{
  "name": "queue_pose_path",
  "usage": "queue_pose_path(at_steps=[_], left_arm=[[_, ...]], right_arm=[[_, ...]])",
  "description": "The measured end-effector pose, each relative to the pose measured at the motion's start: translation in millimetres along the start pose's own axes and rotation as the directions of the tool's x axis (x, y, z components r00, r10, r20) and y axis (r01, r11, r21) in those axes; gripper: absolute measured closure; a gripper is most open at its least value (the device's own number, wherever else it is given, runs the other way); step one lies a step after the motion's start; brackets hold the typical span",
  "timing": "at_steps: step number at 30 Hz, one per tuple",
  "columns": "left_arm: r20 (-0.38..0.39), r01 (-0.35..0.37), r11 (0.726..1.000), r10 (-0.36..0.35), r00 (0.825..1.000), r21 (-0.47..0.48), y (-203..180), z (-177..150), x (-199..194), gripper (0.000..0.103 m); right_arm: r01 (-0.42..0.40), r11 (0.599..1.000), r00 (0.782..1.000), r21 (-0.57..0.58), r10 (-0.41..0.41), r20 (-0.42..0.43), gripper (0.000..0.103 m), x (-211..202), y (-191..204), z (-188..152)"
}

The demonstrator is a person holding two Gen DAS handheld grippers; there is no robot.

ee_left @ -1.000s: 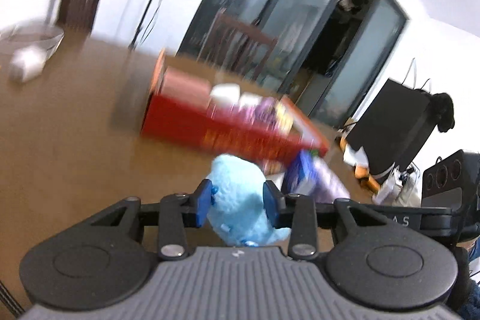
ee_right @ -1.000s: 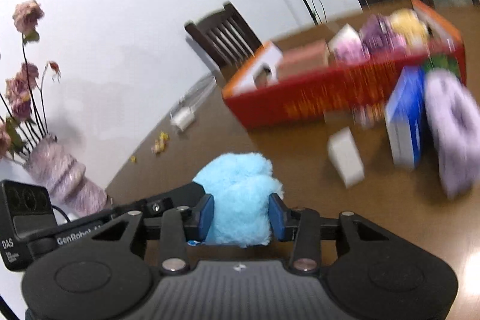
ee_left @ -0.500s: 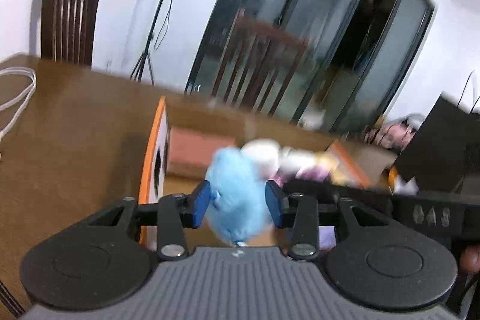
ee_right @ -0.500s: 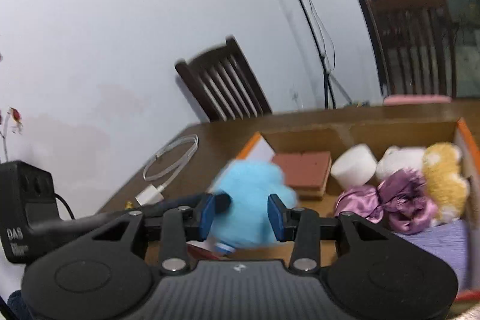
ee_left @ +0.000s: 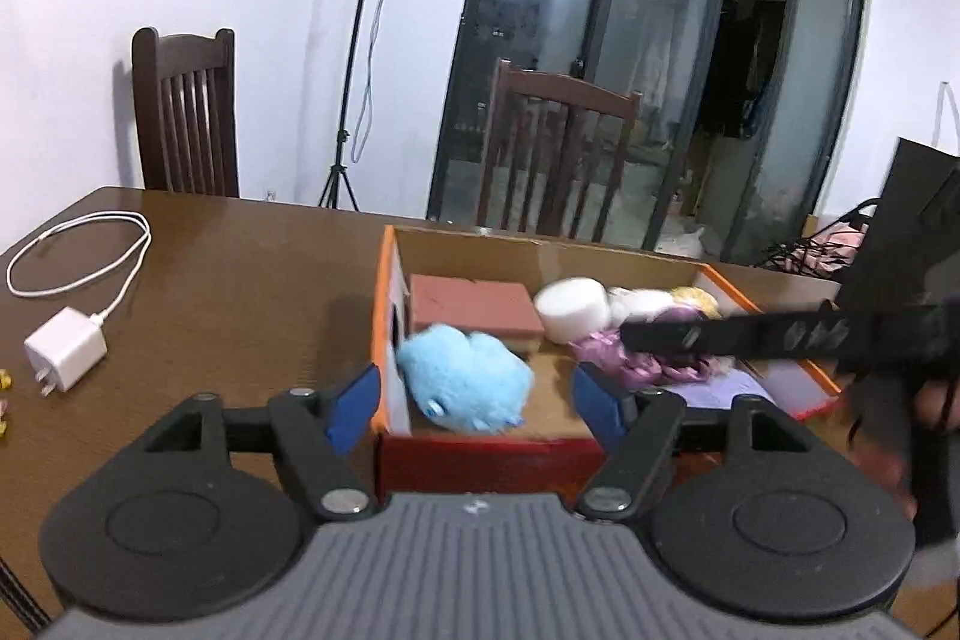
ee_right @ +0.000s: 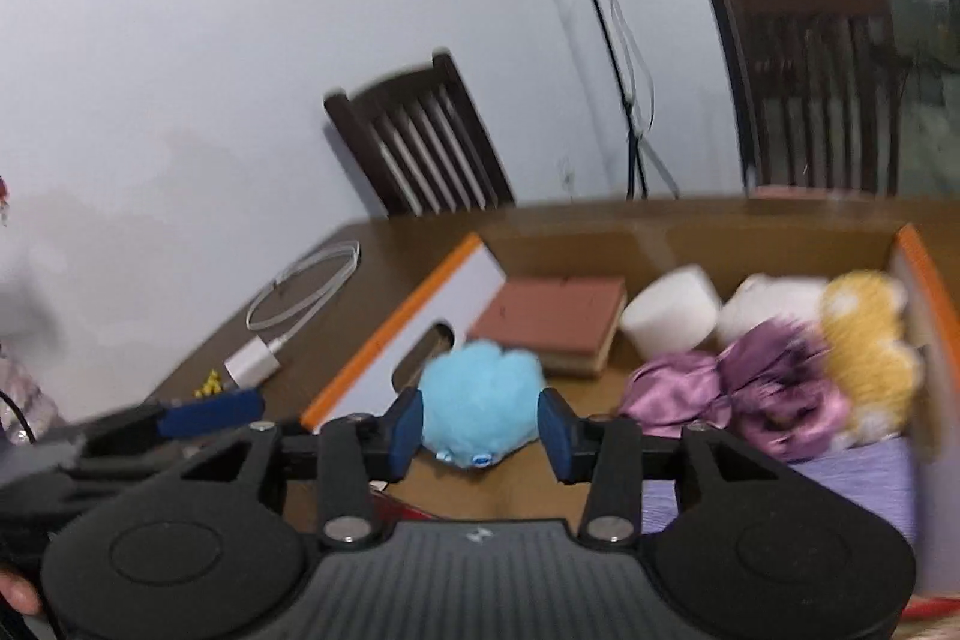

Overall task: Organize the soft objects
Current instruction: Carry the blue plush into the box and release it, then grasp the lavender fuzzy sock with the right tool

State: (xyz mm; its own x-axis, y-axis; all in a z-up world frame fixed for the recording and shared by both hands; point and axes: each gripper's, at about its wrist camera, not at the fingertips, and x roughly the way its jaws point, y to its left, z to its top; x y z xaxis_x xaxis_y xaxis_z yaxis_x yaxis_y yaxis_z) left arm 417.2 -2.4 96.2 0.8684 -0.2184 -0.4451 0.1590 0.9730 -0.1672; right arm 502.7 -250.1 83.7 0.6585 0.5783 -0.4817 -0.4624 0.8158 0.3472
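- Several soft things already lie in the box (ee_left: 384,334); the blue plush (ee_left: 465,379) sits at its 7 o'clock corner.
- Left claw (ee_left: 474,397) gapes wide, empty.
- Right claw (ee_right: 480,427) flanks the plush, seemingly released.
- Little appears left.

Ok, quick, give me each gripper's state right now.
Left tongs: open, holding nothing; the fluffy light-blue plush toy lies in the orange-rimmed cardboard box.
Right tongs: open around the toy, apparently not gripping it.
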Motion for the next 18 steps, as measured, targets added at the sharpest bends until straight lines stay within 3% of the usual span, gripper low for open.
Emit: queue_pose_path(at_steps=[2, 11, 18], left_arm=[[0.003, 0.008, 1.0, -0.008, 1.0, 0.002, -6, -6, -14, 0.025], [0.041, 0.056, 0.997, -0.059, 0.997, 0.059, -50, -48, -89, 0.011], [-0.072, 0.031, 0.998, -0.034, 0.997, -0.051, -67, -116, -108, 0.011]], right_arm=[[0.021, 1.0, 0.999, -0.021, -0.02, 0.029, 0.051, -24, 1, -1], [0.173, 0.98, 0.979, -0.098, -0.16, 0.125, 0.041, -142, 9, -64], [0.164, 0.983, 0.985, -0.081, -0.159, 0.063, 0.04, -187, 21, -148]])
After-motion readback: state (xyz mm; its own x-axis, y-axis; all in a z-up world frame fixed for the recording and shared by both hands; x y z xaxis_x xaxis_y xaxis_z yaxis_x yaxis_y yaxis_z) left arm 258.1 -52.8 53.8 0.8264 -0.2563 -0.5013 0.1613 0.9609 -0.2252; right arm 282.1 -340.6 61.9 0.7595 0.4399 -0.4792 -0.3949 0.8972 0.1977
